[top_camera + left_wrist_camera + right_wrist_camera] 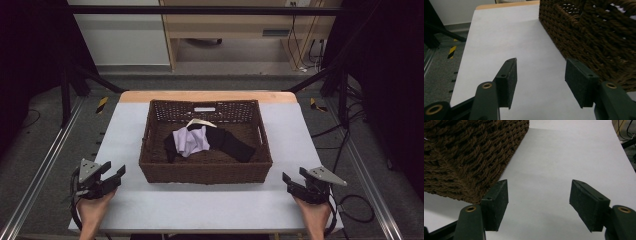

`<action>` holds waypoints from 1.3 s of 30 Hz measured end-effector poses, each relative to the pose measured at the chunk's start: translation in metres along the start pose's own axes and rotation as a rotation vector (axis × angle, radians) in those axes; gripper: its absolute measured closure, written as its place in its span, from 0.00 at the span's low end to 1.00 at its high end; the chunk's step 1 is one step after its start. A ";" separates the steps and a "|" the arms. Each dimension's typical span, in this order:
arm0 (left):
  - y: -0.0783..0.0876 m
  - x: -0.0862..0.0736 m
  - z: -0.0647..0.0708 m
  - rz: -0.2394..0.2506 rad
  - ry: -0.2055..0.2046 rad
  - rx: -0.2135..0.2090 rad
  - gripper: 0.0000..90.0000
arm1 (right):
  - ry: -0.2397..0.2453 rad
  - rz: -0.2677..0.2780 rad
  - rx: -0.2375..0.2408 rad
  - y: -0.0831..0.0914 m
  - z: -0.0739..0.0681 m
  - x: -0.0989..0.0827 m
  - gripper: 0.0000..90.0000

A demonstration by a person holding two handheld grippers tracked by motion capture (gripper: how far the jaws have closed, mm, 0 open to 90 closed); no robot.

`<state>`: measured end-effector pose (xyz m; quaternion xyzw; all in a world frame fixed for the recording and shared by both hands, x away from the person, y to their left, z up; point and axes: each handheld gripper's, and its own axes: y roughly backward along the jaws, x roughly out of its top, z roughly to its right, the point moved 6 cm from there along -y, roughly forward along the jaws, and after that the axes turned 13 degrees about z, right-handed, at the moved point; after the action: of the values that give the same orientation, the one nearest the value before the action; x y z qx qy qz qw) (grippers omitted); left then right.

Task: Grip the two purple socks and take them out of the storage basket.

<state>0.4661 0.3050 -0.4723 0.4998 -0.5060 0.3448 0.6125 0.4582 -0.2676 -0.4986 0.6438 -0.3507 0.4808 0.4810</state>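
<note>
1. L gripper [112,175]: jaws wide, nothing between them. Sits on the table [125,135] off the basket's near-left corner, pointing fwd and a bit inward. In the left gripper view the pads [509,80] frame bare table, w/ the basket wall [599,37] just beside the right-hand pad.
2. R gripper [295,181]: jaws also wide, empty. Off the near-right corner, aimed inward. In the right gripper view the basket corner [474,157] sits close over the left-hand pad.
3. Basket [205,172]: mid-table, between the two grippers, long axis running L–R.
4. Cloths [207,140]: inside the basket, a lilac piece bunched on top of a black one. Black one's long axis runs L–R, tilting toward near-right.
5. Key relation: cloths lie fwd, inward and over the near rim from both grippers. Roughly equal reach; lilac bunch slightly left of centre, so L looks a touch nearer, black tail nearer R.
</note>
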 end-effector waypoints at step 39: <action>0.020 0.089 0.037 0.194 -0.013 -0.096 0.45 | 0.017 0.012 0.028 0.002 -0.010 0.002 0.40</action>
<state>0.4599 0.2674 -0.3812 0.4206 -0.5721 0.3745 0.5962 0.4545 -0.2588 -0.4954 0.6444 -0.3438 0.4938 0.4719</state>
